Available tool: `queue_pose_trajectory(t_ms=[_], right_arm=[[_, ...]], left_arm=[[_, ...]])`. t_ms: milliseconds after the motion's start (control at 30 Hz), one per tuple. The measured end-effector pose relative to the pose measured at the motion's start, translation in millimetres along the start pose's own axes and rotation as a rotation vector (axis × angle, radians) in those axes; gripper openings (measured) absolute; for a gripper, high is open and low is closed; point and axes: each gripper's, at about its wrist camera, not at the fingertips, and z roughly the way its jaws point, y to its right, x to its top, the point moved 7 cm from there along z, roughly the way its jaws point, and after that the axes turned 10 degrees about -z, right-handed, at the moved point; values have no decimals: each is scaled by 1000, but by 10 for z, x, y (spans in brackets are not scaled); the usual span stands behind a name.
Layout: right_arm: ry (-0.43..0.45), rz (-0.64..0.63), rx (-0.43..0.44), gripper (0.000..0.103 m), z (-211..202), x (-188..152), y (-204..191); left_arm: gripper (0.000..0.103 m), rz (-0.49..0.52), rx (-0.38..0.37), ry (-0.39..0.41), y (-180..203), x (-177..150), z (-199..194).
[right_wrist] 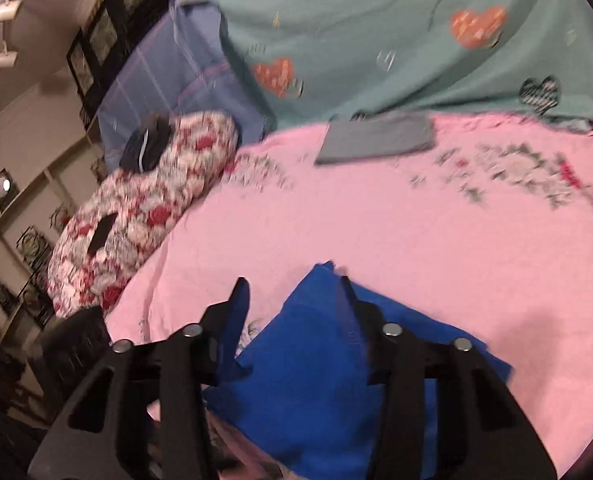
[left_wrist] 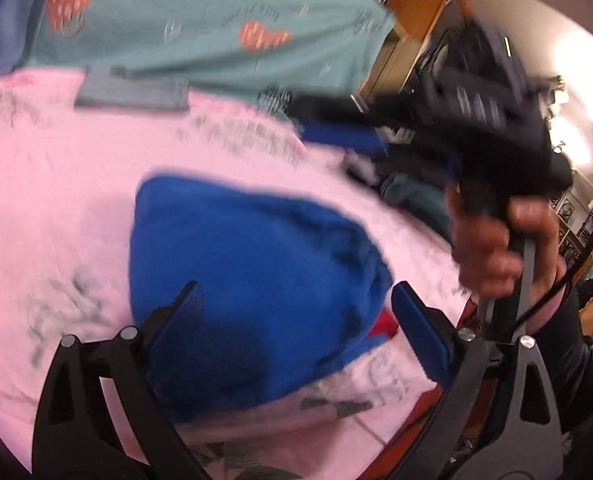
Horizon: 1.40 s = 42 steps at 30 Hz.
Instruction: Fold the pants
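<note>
Two hand-held grippers over folded blue pants (left_wrist: 252, 276) on pink bed sheet (left_wrist: 56, 208): left hand-held gripper (left_wrist: 296, 316) gaping, empty; right hand-held gripper (right_wrist: 292, 300) part-open, gripping nothing; open sheet beyond; floral pillow (right_wrist: 144, 208) only in right view.

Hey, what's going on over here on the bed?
A person holding a gripper in each hand is folding blue pants on a pink bedsheet. The pants lie in a compact bundle. The left gripper hovers over them with jaws wide apart, the right gripper has jaws open above one corner. Neither pinches the cloth.
</note>
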Motion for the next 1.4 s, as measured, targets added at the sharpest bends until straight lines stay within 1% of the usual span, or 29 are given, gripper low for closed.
queue_pose_trajectory(t_ms=[33,67,100,133,167,200,233,300,367,400,467,500,533,600,667,733,800,867,900,967,1000,1033,1067,1133,1233,1300,1400], right_arm=[[-54,2,24,38,178,-4,16],[-128,-1,67,38,397,-23,17],[-179,-1,91,38,559,-49,21],[-233,-2,91,38,732,-95,53],[-291,-6,49,37,915,-164,158],[-343,5,-20,37,1088,-258,311],[-372,19,-63,37,1190,-325,432],[-340,74,-23,37,1278,-368,583],[-310,135,17,37,1233,-363,648],[-302,147,15,37,1201,-361,666],[-268,160,-40,43,1044,-325,722],[-234,170,-63,43,917,-279,752],[-189,184,-57,43,744,-248,746],[-90,202,-15,46,344,-195,632],[-25,181,-12,49,8,-194,486],[17,159,-32,49,-292,-281,351],[53,140,-65,49,-551,-457,254],[67,119,-113,50,-697,-692,208],[52,117,-136,50,-708,-826,238],[-55,146,-188,50,-522,-1240,332],[-59,150,-199,50,-454,-1380,370],[-9,119,-206,50,-490,-1433,346],[-2,92,-220,50,-512,-1467,322],[3,87,-237,51,-560,-1457,279],[30,102,-216,52,-641,-1381,242],[108,134,-196,52,-752,-1236,278],[181,168,-185,53,-813,-992,397]], left_arm=[[96,-21,8,-10,-25,-37,43],[96,-30,16,-8,-37,-69,61],[96,-17,24,-5,-35,-98,78],[96,-6,34,-5,-35,-113,93],[96,-1,43,-10,-36,-126,107],[96,2,57,-13,-40,-133,127],[96,6,70,-13,-42,-140,141],[96,27,99,-22,-48,-184,170],[96,37,113,-31,-47,-211,201],[96,42,115,-26,-36,-206,195],[96,48,127,-33,-61,-221,198],[96,53,132,-33,-64,-217,205],[96,58,137,-28,-62,-215,205],[96,63,143,-25,-50,-217,197],[96,70,151,-26,-47,-238,173],[96,69,150,-25,-44,-228,165],[96,66,147,-25,-48,-222,161],[96,66,147,-23,-11,-256,139],[96,67,148,-23,-10,-259,137],[96,68,149,-22,-7,-265,133],[96,69,146,-22,-4,-268,132],[96,70,144,-26,-8,-271,140],[96,70,147,-27,-13,-267,145],[96,75,145,-19,0,-261,131],[96,69,141,-15,1,-260,118],[96,63,135,-11,-4,-259,110],[96,68,146,-14,-5,-256,125]])
